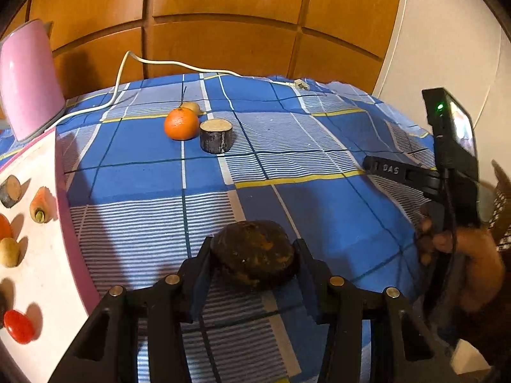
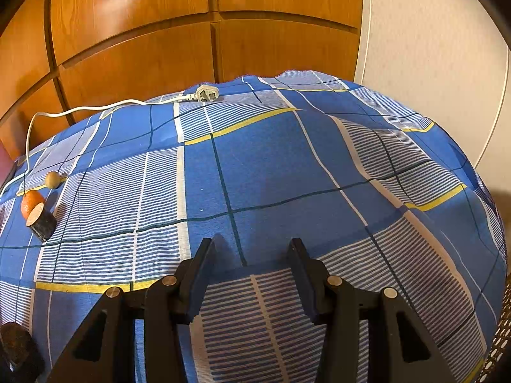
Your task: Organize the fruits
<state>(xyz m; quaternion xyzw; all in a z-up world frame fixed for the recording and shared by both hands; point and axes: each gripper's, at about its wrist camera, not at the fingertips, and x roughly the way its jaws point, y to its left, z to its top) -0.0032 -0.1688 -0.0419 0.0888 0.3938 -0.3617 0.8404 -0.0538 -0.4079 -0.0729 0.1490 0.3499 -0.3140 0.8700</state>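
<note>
My left gripper (image 1: 254,255) is shut on a dark brown, rough-skinned fruit (image 1: 254,257), with a pad against each side, low over the blue checked cloth (image 1: 319,217). Further back lie an orange (image 1: 181,123), a dark-skinned cut cylinder (image 1: 216,135) and a small tan fruit (image 1: 191,107). A white tray with a pink rim (image 1: 41,287) at the left holds several pieces, among them a red one (image 1: 19,325) and a tan one (image 1: 9,252). My right gripper (image 2: 250,255) stands open over bare cloth, nothing between its fingers. The orange (image 2: 30,202) and the cylinder (image 2: 41,221) lie far to its left.
A pink kettle (image 1: 28,79) stands at the back left. Its white cord (image 1: 127,63) runs across the cloth to a plug (image 2: 207,93). Wooden cabinet doors (image 2: 134,48) rise behind the table. A hand (image 1: 472,255) holds the right gripper at the right edge.
</note>
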